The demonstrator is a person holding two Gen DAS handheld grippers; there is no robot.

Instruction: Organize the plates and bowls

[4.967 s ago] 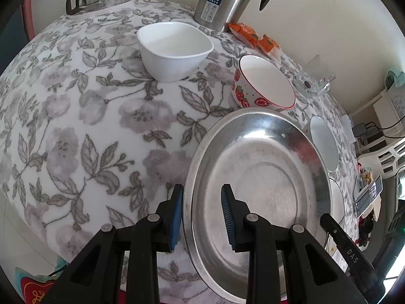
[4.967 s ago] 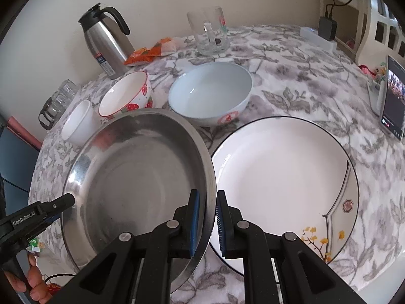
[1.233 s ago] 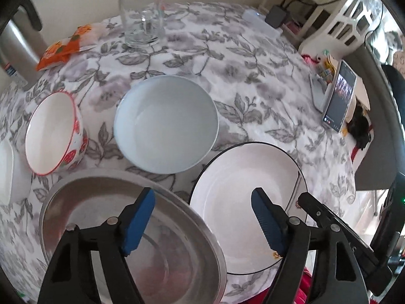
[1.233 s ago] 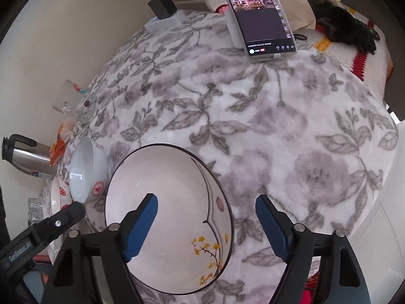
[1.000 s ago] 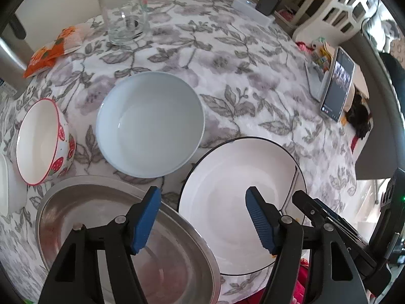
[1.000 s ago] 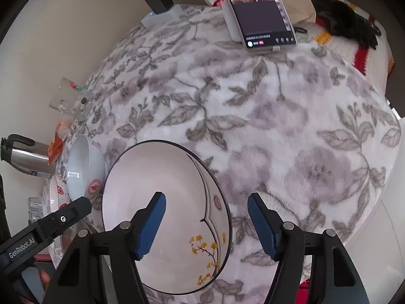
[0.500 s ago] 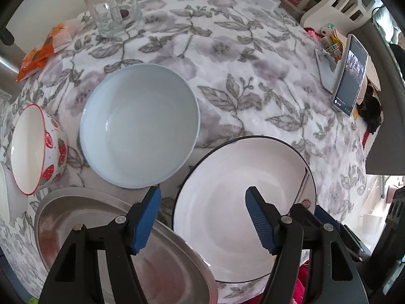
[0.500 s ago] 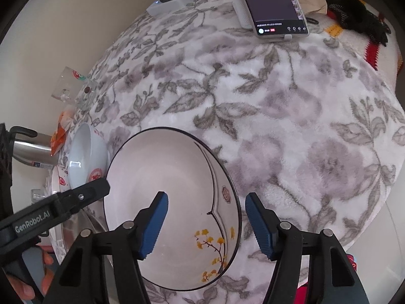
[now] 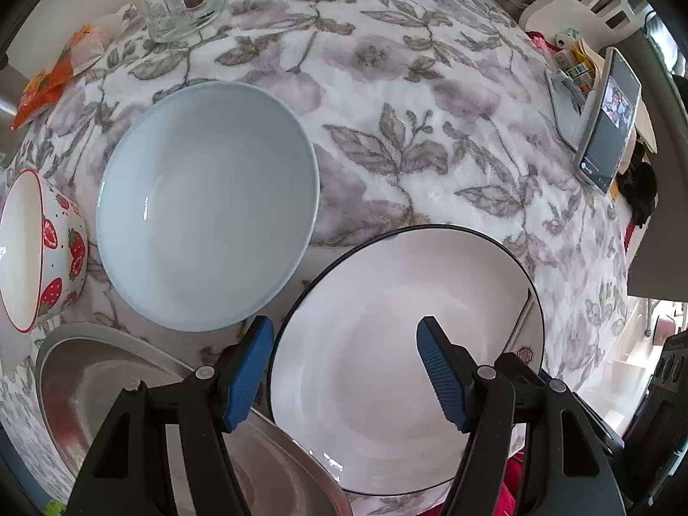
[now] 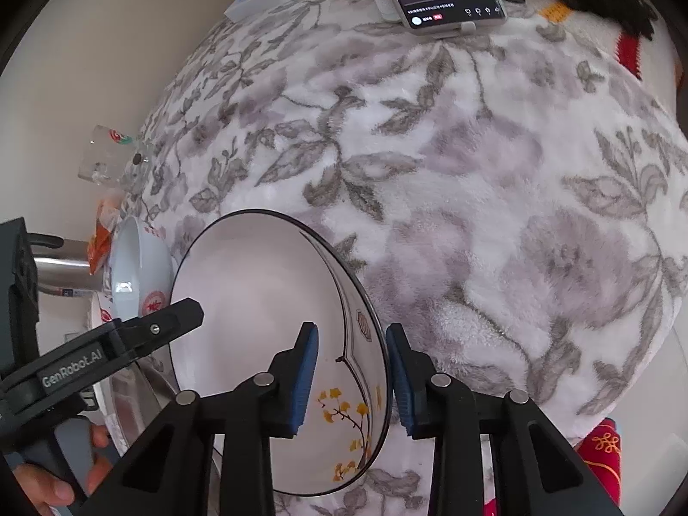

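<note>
My right gripper (image 10: 351, 380) is closing on the near rim of the white plate (image 10: 258, 301), low centre of frame, pads not yet touching. I should seat them squarely before lifting. My left gripper (image 9: 346, 372) hangs open above it.

The right hand-held gripper (image 10: 351, 376) is closing astride the white plate's (image 10: 258, 292) rim.

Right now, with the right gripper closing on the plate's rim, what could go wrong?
1. The right gripper is closing with only the thin rim of the white plate between its pads; a shallow bite could slip when lifted.
2. The steel pan sits right beside the plate's left edge, so tilting the plate may knock it.
3. The left gripper hangs open right over the plate and could collide with it.
</note>
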